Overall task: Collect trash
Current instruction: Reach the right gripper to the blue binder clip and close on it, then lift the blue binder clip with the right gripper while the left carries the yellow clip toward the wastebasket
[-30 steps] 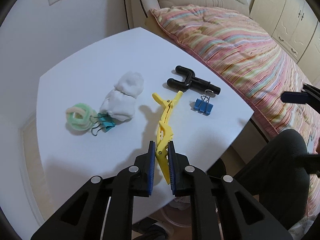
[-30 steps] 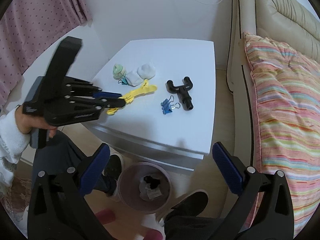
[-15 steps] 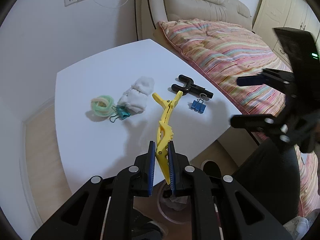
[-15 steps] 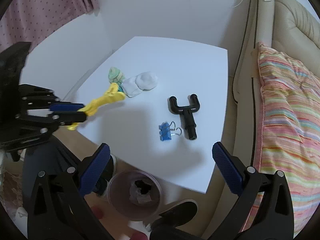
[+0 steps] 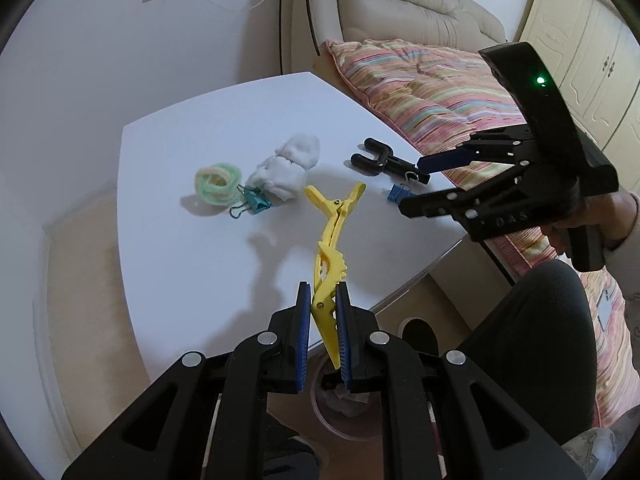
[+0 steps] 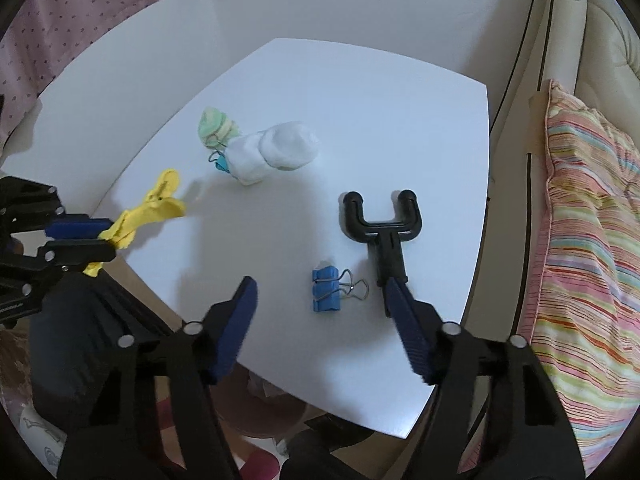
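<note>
My left gripper (image 5: 323, 292) is shut on the tail of a yellow plastic clip (image 5: 332, 232), holding it in the air over the near edge of the white table (image 5: 180, 272). A trash bin (image 5: 344, 404) shows below, mostly hidden by the fingers. My right gripper (image 6: 320, 284) hovers above a blue binder clip (image 6: 326, 294); its jaws are closing and the pads do not touch the clip. A black Y-shaped piece (image 6: 382, 224) lies beside the right finger. Farther off lie a white tissue wad (image 6: 276, 152), a green hair tie (image 6: 214, 124) and a teal binder clip (image 6: 222, 164).
A bed with a striped quilt (image 6: 580, 240) and a beige headboard (image 5: 420, 4) border the table's right side. A person's dark-clothed leg (image 5: 532, 320) is at the table's near corner. A pink curtain (image 6: 60, 8) hangs at the left.
The right gripper came in over the table towards the blue binder clip and its jaws narrowed. The left gripper drew back towards the table's near edge with the yellow clip.
</note>
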